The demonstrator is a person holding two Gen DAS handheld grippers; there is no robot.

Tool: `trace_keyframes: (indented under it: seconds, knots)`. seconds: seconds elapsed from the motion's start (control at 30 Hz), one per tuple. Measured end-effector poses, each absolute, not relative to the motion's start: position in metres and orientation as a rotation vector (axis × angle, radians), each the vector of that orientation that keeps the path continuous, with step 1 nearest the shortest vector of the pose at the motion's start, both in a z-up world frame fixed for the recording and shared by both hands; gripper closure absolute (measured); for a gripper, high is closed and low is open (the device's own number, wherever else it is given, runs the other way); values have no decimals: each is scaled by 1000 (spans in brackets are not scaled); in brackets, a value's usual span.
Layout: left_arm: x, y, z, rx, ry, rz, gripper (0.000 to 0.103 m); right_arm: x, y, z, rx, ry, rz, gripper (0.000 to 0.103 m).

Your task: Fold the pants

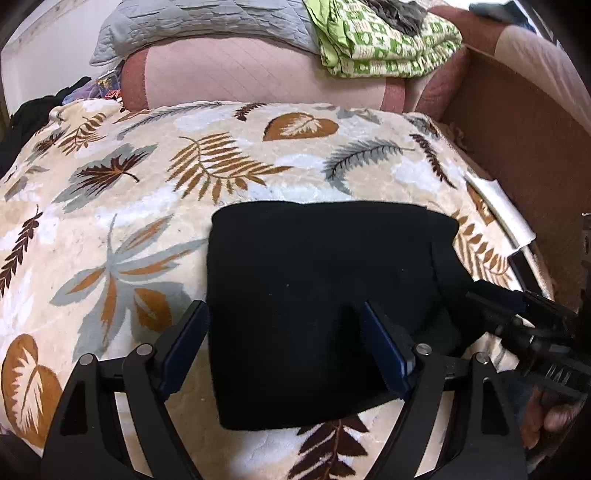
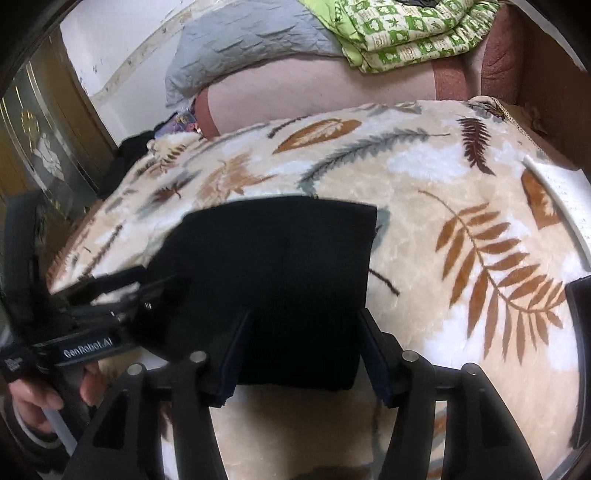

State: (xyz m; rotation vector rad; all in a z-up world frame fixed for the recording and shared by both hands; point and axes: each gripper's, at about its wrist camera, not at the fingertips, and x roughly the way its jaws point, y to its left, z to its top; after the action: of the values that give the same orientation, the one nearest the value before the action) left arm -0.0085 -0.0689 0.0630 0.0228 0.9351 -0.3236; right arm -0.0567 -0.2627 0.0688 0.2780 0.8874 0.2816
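The black pants [image 1: 317, 295] lie folded into a compact rectangle on a beige leaf-print blanket [image 1: 147, 177]. They also show in the right wrist view [image 2: 280, 273]. My left gripper [image 1: 284, 332] is open, its fingers spread over the pants' near left part, holding nothing. My right gripper [image 2: 303, 332] is open, its fingers astride the pants' near right edge, holding nothing. The right gripper also shows in the left wrist view [image 1: 517, 314] at the pants' right side. The left gripper shows in the right wrist view [image 2: 122, 291] at the pants' left side.
A pink sofa back [image 1: 258, 74] rises behind the blanket, with a grey quilt [image 1: 207, 26] and a green patterned folded cloth [image 1: 388, 44] on top. Dark clothes [image 1: 33, 110] lie at the far left. A brown board [image 1: 517, 147] stands at the right.
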Motion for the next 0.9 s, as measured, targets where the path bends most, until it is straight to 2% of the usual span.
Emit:
trace_keyframes:
  seconds: [0.23, 0.53, 0.67, 0.9]
  knots:
    - [-8, -53, 72, -14, 944, -344, 19, -49, -295, 71, 495, 877, 303, 43]
    - [7, -30, 55, -141, 1017, -368, 18, -33, -301, 39, 562, 946, 301, 38]
    - [13, -29, 45, -167, 1037, -382, 18, -25, -300, 27, 584, 955, 312, 30]
    - [26, -39, 31, -219, 1072, -432, 14, -17, -289, 20, 589, 943, 374, 30]
